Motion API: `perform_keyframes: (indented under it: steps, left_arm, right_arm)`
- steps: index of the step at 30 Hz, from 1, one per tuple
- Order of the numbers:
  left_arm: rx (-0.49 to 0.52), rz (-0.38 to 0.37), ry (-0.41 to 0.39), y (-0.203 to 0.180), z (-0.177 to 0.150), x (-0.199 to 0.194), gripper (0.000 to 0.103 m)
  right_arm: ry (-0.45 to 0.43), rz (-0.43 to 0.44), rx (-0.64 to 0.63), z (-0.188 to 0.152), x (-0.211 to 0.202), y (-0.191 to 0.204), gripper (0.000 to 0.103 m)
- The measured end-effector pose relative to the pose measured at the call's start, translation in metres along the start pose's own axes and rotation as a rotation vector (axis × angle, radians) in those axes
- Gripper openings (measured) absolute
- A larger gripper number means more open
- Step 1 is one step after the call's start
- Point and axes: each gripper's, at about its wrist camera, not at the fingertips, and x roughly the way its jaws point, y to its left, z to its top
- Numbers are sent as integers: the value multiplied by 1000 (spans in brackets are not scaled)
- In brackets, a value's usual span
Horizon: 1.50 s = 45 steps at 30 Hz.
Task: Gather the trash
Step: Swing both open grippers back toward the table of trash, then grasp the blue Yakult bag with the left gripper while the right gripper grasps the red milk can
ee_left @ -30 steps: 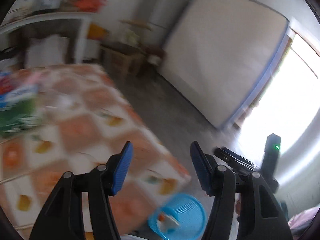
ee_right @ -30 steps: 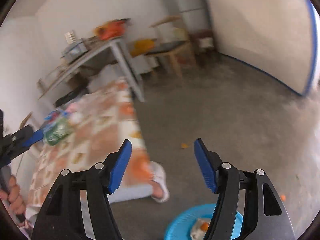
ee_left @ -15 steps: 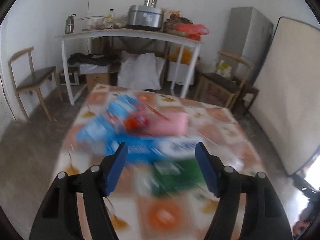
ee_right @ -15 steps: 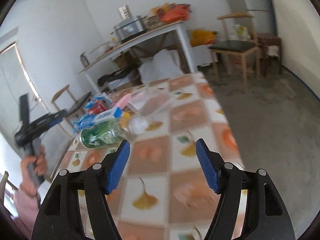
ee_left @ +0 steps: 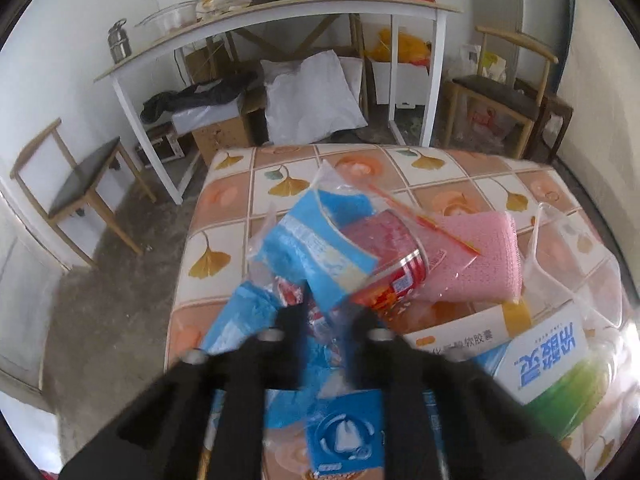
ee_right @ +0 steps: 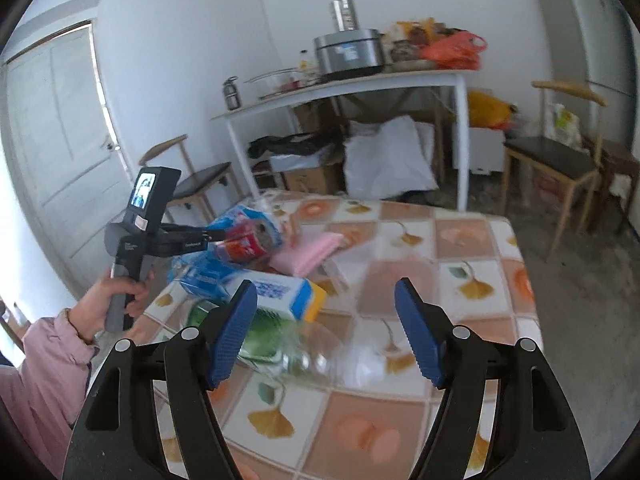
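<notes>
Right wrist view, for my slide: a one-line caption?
Open right tongs hover over the tiled table while the left tongs reach the trash pile.

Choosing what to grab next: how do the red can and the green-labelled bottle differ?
The red can is opaque; the green-labelled bottle is clear plastic. The can lies mid-pile under a clear bag; the bottle lies at the pile's edge, partly under a white-and-blue box. Both lie on their sides.

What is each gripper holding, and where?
Left gripper shut on the near edge of the clear bag, beside the red can; right gripper open, empty.
</notes>
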Motion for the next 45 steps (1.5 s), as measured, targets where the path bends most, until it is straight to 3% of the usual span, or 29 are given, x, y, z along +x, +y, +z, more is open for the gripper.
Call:
perform_keyframes:
  steps: [11, 15, 23, 26, 33, 39, 45]
  left_arm:
    - [-110, -64, -220, 27, -14, -93, 0]
    - [-120, -38, -260, 35, -14, -109, 0]
    - [-295, -83, -316, 86, -25, -121, 0]
    - [-342, -96, -321, 104, -31, -122, 0]
    - [-416, -110, -319, 130, -48, -118, 0]
    - [-465, -108, -303, 147, -61, -106, 0]
    - [-487, -103, -318, 161, -74, -104, 0]
  right_arm:
    - [47, 44, -24, 11, 29, 25, 68]
    - [87, 74, -58, 22, 47, 39, 68]
    - [160, 109, -238, 59, 104, 90, 71]
    - [226, 159, -242, 68, 138, 100, 74]
    - [493, 299, -323, 72, 244, 143, 88]
    - [548, 235, -549, 66, 306, 185, 92]
    - [515, 94, -762, 40, 344, 210, 93]
